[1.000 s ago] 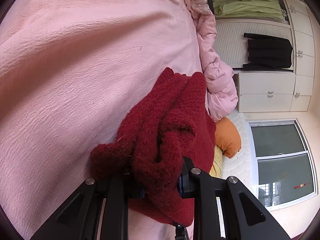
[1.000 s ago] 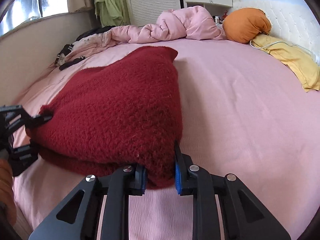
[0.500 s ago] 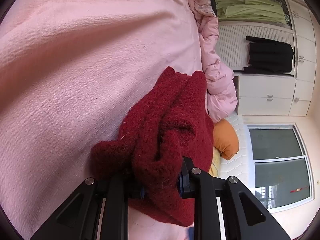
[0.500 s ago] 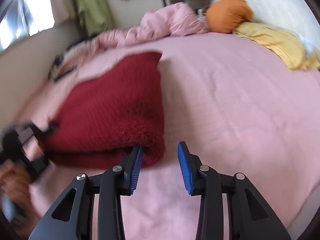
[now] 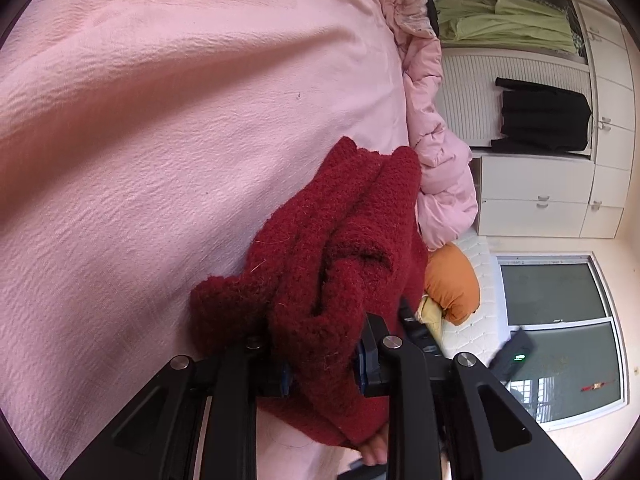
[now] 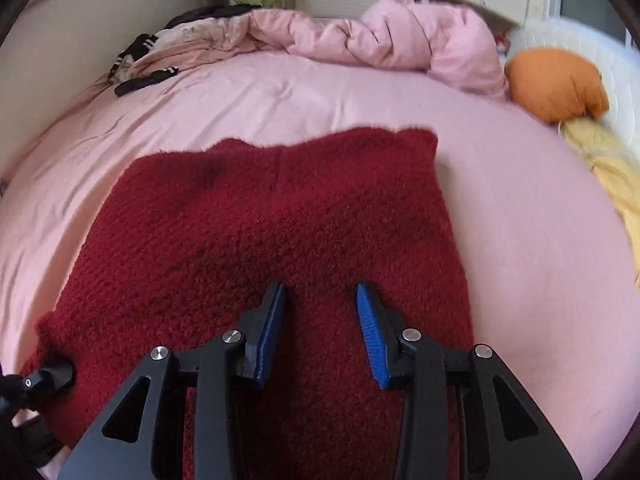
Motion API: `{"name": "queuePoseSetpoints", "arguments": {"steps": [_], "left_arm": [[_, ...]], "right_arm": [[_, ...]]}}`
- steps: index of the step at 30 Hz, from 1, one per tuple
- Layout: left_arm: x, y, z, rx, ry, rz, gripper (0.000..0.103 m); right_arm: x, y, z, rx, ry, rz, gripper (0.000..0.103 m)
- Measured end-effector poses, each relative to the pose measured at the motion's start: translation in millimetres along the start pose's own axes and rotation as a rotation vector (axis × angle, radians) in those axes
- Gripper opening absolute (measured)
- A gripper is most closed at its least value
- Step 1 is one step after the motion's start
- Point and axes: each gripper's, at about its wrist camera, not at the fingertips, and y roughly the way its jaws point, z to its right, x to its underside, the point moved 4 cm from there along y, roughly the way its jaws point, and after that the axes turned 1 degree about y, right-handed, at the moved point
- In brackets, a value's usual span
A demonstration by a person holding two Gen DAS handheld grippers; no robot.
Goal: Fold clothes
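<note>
A dark red knitted sweater (image 6: 280, 216) lies folded on the pink bed sheet (image 6: 520, 240). My left gripper (image 5: 322, 364) is shut on a bunched corner of the sweater (image 5: 340, 264); it also shows at the sweater's left corner in the right wrist view (image 6: 44, 376). My right gripper (image 6: 320, 312) is open and empty, hovering just above the sweater's middle, blue pads (image 6: 370, 332) apart.
A crumpled pink duvet (image 6: 392, 36) lies at the far side of the bed. An orange pillow (image 6: 556, 84) and a yellow cloth (image 6: 608, 160) sit at the right. Dark and pale garments (image 6: 152, 64) lie at the far left. White cupboards (image 5: 536, 196) stand beyond the bed.
My right gripper let go of the sweater's edge, opened, and moved up over the sweater's middle. My left gripper kept its hold on the corner.
</note>
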Motion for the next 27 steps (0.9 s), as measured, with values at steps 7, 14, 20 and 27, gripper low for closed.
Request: {"name": "queuePoseSetpoints", "arguments": {"steps": [7, 14, 20, 27], "left_arm": [[1, 1, 1, -0.007, 0.007, -0.007, 0.023], [1, 1, 0, -0.004, -0.005, -0.008, 0.023], [0, 2, -1, 0.002, -0.004, -0.013, 0.023], [1, -4, 0, 0.126, -0.103, -0.076, 0.051]], "right_arm": [[-51, 35, -25, -0.01, -0.016, -0.028, 0.039], [-73, 68, -21, -0.027, 0.052, -0.099, 0.04], [-61, 88, -14, -0.023, 0.104, -0.147, 0.044], [-19, -64, 22, -0.317, 0.346, 0.187, 0.079]]}}
